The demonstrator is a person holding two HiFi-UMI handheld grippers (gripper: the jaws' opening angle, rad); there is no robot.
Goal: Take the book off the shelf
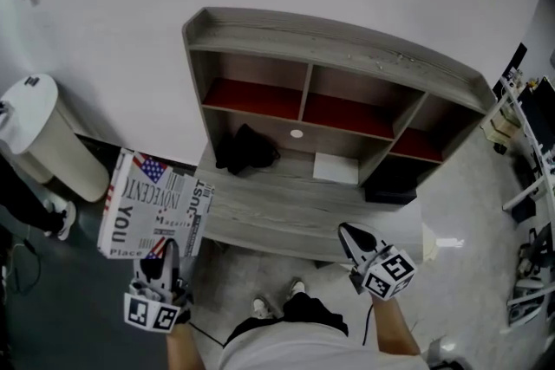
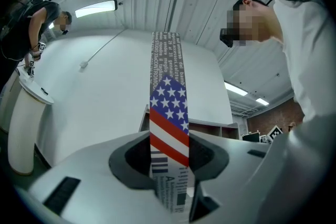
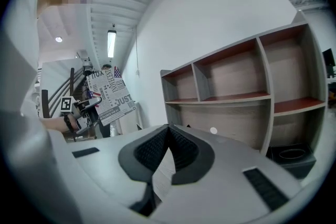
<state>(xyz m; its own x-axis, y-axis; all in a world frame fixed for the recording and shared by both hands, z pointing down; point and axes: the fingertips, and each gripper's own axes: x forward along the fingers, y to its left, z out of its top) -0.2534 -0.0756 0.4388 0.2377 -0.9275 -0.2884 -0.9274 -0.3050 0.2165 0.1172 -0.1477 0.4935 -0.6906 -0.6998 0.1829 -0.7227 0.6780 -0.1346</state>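
Book off the shelf: the book (image 1: 154,204) hangs in the air well to the left of the shelf (image 1: 340,48), clamped by one end in my left hand-held gripper (image 1: 165,262). My right hand-held gripper (image 1: 351,236) hovers over the front of the wooden surface (image 1: 277,217), its ribbed jaws pressed together on nothing. I judge the removal itself done. What the next move calls for is a steady grip while I find a place to set the book down. The book is a thin, flat, stiff slab, its cover printed in newspaper type with stars and stripes. The shelf is boxy grey wood-grain board with red-lined compartments.
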